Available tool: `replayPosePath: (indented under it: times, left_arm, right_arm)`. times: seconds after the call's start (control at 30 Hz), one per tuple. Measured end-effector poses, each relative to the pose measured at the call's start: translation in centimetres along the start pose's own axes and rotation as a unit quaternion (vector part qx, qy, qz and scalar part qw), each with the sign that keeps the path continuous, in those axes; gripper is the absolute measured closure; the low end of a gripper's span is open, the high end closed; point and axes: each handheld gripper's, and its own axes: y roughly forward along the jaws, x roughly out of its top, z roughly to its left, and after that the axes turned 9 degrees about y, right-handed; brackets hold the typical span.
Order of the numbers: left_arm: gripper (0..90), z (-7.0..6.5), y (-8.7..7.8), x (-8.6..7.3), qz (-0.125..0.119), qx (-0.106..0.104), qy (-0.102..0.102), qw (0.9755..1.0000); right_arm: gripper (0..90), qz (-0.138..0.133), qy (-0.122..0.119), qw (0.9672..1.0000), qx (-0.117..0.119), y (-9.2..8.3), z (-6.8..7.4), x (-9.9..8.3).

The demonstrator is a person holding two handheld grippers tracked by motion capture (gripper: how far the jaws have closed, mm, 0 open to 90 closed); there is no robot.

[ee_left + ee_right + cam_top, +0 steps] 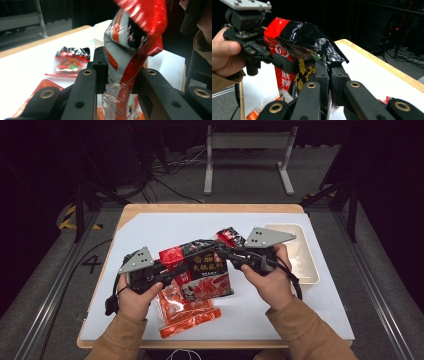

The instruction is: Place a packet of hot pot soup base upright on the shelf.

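High view: I hold glossy red-black plastic noodle bag (202, 267) above white mat (150, 227), stretched between both claws, likely for tearing open. Left gripper view: left gripper (120, 82) clenched on bag edge. Right gripper view: right gripper (329, 72) pinching black top corner.

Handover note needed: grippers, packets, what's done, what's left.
Left gripper: jaws pinch the left edge of the big packet.
Right gripper: shut on the packet's top right corner.
The packet is held upright between both, above the sheet. Its top looks crumpled; whether it is open I cannot tell.
An orange sachet lies flat under it; a small red sachet lies farther off on the sheet. White tub stands at the right edge.
Left, probably: pull the top apart and empty the packet.
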Motion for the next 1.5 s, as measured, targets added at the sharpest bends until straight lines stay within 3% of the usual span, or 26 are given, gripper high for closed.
replayPosePath:
  times: [0.2, 0.27, 0.3, 0.43, 0.57, 0.8, 1.07, 1.2, 1.27, 1.5]
  left_arm:
    - [79.7, 0.1, -0.7, 0.1, -0.001, 0.005, 0.004, 1.0000]
    - [80.3, 0.2, -0.8, 0.2, 0.001, 0.004, 0.009, 1.0000]
    - [80.7, 0.2, -0.9, 0.2, 0.002, 0.002, 0.012, 0.9999]
    - [81.5, 0.1, -1.0, 0.5, 0.008, -0.006, 0.018, 0.9998]
    - [81.9, 0.0, -1.1, 0.6, 0.000, -0.016, 0.018, 0.9997]
    - [82.0, -0.3, -0.9, 0.7, 0.005, -0.027, 0.030, 0.9992]
    - [81.9, -0.6, -0.4, 0.8, 0.005, -0.051, 0.040, 0.9979]
    - [81.8, -0.7, -0.3, 0.8, 0.006, -0.056, 0.044, 0.9975]
    - [81.6, -0.6, -0.2, 0.7, 0.007, -0.061, 0.038, 0.9974]
    - [80.4, -0.6, 0.0, 0.6, 0.008, -0.064, 0.035, 0.9973]
  right_arm:
    - [79.7, 0.027, -0.004, 0.9994, 0.022, 0.3, -0.3, 0.0]
    - [72.3, 0.039, -0.004, 0.9988, 0.029, 0.5, -0.3, 0.0]
    - [64.5, 0.045, -0.009, 0.9983, 0.035, 0.6, -0.3, 0.0]
    - [44.3, 0.076, -0.050, 0.9951, 0.038, 1.6, -0.1, 0.1]
    - [36.6, 0.094, -0.049, 0.9918, 0.072, 2.5, -0.3, 0.0]
    - [38.1, 0.106, -0.043, 0.9879, 0.105, 3.2, -0.6, -0.1]
    - [54.7, 0.127, -0.059, 0.9814, 0.131, 3.7, -0.6, 0.1]
    - [61.8, 0.137, -0.068, 0.9792, 0.133, 3.8, -0.4, 0.1]
    - [70.2, 0.151, -0.078, 0.9762, 0.135, 3.8, -0.3, 0.2]
    - [77.2, 0.164, -0.091, 0.9748, 0.121, 3.8, -0.1, 0.3]
